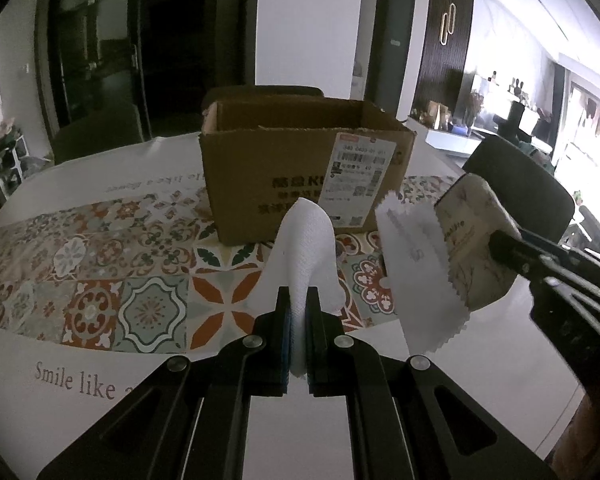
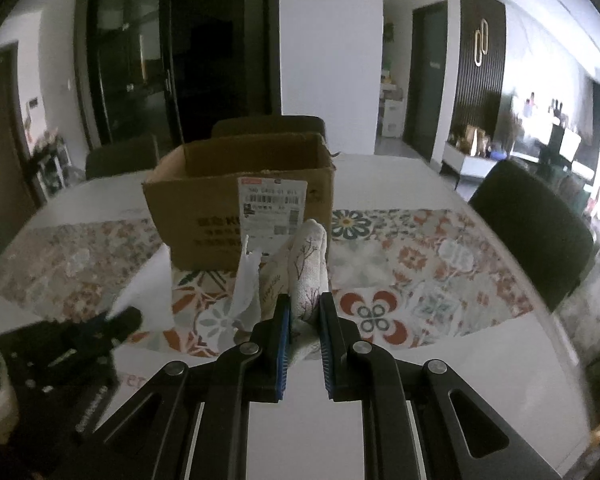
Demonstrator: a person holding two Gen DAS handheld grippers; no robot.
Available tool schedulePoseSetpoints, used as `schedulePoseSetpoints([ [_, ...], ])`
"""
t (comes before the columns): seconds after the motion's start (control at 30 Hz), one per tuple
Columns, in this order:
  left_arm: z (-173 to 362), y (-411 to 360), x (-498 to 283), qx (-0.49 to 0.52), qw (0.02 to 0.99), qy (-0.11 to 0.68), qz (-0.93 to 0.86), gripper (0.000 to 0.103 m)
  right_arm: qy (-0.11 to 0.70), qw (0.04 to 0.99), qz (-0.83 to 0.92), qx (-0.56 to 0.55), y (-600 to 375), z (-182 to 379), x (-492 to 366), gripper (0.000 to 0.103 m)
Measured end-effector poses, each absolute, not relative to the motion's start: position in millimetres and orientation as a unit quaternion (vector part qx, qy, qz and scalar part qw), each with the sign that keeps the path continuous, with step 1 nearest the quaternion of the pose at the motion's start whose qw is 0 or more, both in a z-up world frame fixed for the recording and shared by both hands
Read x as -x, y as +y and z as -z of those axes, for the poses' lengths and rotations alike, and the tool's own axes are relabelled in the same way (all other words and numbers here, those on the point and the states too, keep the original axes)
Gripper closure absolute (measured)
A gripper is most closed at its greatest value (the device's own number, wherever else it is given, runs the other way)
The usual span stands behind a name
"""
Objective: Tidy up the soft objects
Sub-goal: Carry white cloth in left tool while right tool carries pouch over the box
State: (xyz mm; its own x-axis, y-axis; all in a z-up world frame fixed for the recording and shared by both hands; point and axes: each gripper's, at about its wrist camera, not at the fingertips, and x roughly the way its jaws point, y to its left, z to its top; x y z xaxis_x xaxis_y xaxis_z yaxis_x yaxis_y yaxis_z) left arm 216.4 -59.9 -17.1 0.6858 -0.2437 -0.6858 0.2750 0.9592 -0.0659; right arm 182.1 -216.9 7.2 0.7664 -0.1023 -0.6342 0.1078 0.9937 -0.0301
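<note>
Cardboard box, open-topped, label facing the cameras, standing on patterned table runner. Left gripper clamped on white cloth, raised in front of the box, its peak level with the box's lower front. Right gripper gripping beige printed pouch with white serrated tag, held just before the box's front, right of the white cloth

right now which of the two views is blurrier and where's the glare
Right wrist view is softer: the patterned runner and dark chair smear toward the right edge, though the cardboard box label stays readable. Left wrist view is sharper on the white cloth, but the windows at right blow out. Both bend straight lines, fisheye.
</note>
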Motion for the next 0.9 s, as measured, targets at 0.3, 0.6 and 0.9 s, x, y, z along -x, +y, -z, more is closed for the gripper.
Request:
schedulePoseSetpoints([
  [0.3,12.4,-55.2,-213.5,-0.019,0.921,0.364,0.138,0.095,0.345,0.934,0.075,0.045,-207.3,-6.8,-189.6,0.088],
  [0.6,8.6,-53.8,-214.1,-0.019,0.923,0.360,0.137,0.095,0.320,0.932,0.108,0.134,-188.3,-13.2,-186.8,0.088],
  [0.9,-3.6,-54.4,-214.5,-0.019,0.927,0.349,0.139,0.095,0.312,0.935,0.107,0.131,-190.1,-22.8,-188.1,0.088],
])
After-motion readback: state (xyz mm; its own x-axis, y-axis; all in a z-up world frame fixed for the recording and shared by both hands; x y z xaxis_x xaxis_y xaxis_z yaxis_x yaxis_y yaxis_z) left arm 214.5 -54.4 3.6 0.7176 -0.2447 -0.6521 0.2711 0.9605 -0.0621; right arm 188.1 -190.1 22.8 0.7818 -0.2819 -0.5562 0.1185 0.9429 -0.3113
